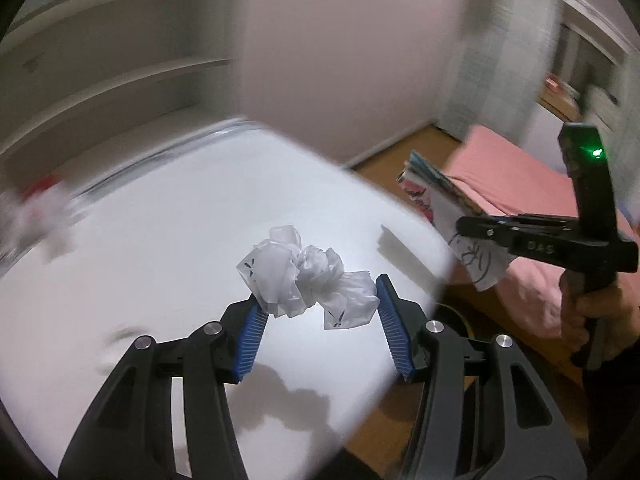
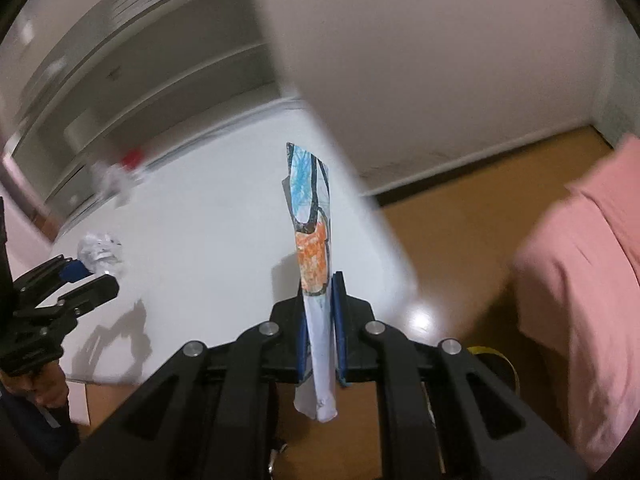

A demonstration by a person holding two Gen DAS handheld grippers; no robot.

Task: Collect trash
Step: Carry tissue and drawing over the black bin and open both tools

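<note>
My left gripper is shut on a crumpled clear plastic wrapper, held above the white table; the wrapper spans the gap between the blue pads. The left gripper also shows in the right wrist view with the wrapper at its tip. My right gripper is shut on a folded paper drawing coloured blue and orange, standing upright between the pads. The right gripper and the drawing show in the left wrist view past the table's right edge.
Blurred white and red trash lies at the table's far left, also in the left wrist view. White shelving stands behind the table. A pink bed and wooden floor lie to the right.
</note>
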